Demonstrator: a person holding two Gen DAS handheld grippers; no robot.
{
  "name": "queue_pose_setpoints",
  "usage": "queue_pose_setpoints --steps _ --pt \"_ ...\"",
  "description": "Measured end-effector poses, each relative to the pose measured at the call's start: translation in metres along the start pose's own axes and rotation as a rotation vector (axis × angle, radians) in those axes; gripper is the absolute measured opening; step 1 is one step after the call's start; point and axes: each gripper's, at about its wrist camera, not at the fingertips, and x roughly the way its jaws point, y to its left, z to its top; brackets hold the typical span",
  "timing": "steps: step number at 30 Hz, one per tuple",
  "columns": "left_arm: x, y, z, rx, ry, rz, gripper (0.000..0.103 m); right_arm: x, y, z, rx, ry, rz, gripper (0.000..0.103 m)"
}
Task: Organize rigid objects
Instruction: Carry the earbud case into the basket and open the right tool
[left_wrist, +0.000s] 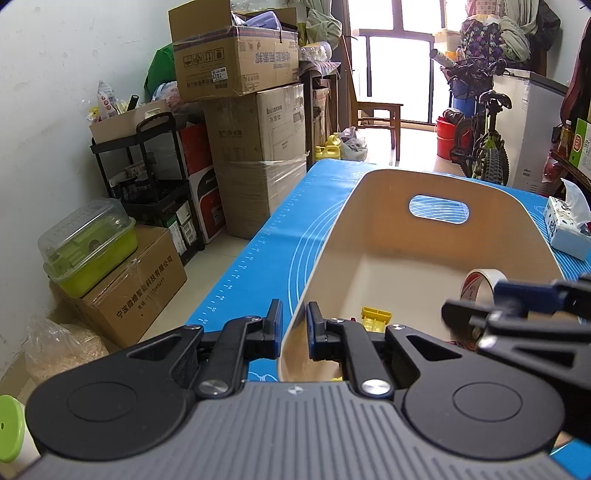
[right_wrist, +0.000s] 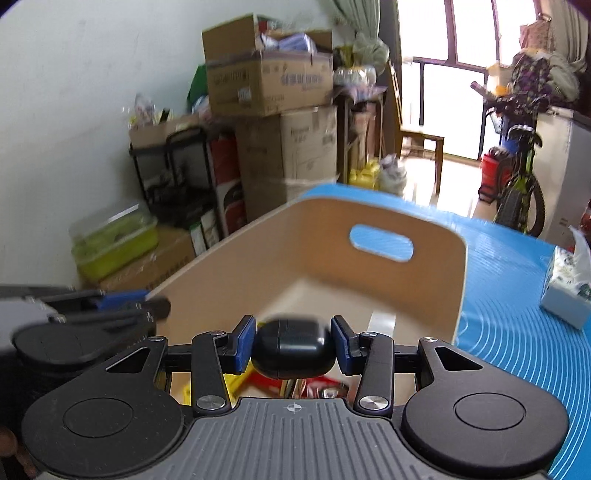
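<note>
A cream bin (left_wrist: 380, 206) with a handle cut-out stands on the blue mat (left_wrist: 280, 236). My left gripper (left_wrist: 294, 328) straddles the bin's near-left wall, one pad on each side, and seems shut on it. Inside the bin lie a roll of tape (left_wrist: 480, 284) and a yellow block (left_wrist: 375, 319). My right gripper (right_wrist: 293, 347) is shut on a black earbud case (right_wrist: 293, 350) and holds it above the bin (right_wrist: 369, 221). The right gripper also shows in the left wrist view (left_wrist: 517, 306), over the bin's right side.
A tissue box (left_wrist: 567, 229) sits on the mat to the right of the bin. Stacked cardboard boxes (left_wrist: 255, 122), a black cart (left_wrist: 147, 166) and a green container (left_wrist: 88, 251) stand left of the table. A bicycle (left_wrist: 484, 140) stands beyond.
</note>
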Motion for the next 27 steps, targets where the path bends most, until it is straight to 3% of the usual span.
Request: queue_pose_setpoints --steps 3,10,13,16,17,18,20,22,23,27 --pt "0.000 0.000 0.000 0.005 -0.001 0.000 0.015 0.007 -0.002 -0.004 0.011 0.043 0.005 0.047" --pt "0.000 0.000 0.000 0.003 -0.002 -0.001 0.015 0.000 -0.011 -0.002 0.054 0.037 0.012 0.053" --pt "-0.002 0.001 0.001 -0.003 -0.010 -0.007 0.015 -0.010 -0.016 -0.002 0.081 0.016 -0.005 0.069" --pt "-0.007 -0.002 -0.001 0.009 -0.036 -0.006 0.018 -0.023 -0.025 0.000 0.115 -0.019 -0.025 0.074" --pt "-0.009 -0.005 -0.001 0.019 -0.046 -0.009 0.027 -0.027 -0.028 0.001 0.128 -0.026 -0.034 0.077" --pt "-0.012 -0.007 -0.002 0.026 -0.051 -0.018 0.051 -0.032 -0.031 0.001 0.143 -0.032 -0.044 0.079" --pt "-0.020 -0.010 -0.002 0.024 -0.076 -0.039 0.078 -0.042 -0.037 0.001 0.172 -0.046 -0.058 0.083" --pt "-0.031 -0.014 -0.001 0.021 -0.117 -0.042 0.084 -0.050 -0.041 0.000 0.184 -0.052 -0.071 0.086" --pt "-0.035 -0.016 0.000 0.023 -0.123 -0.045 0.086 -0.054 -0.043 0.000 0.187 -0.054 -0.080 0.093" --pt "-0.049 -0.024 0.005 0.010 -0.116 -0.089 0.086 -0.079 -0.049 -0.005 0.190 -0.092 -0.121 0.098"
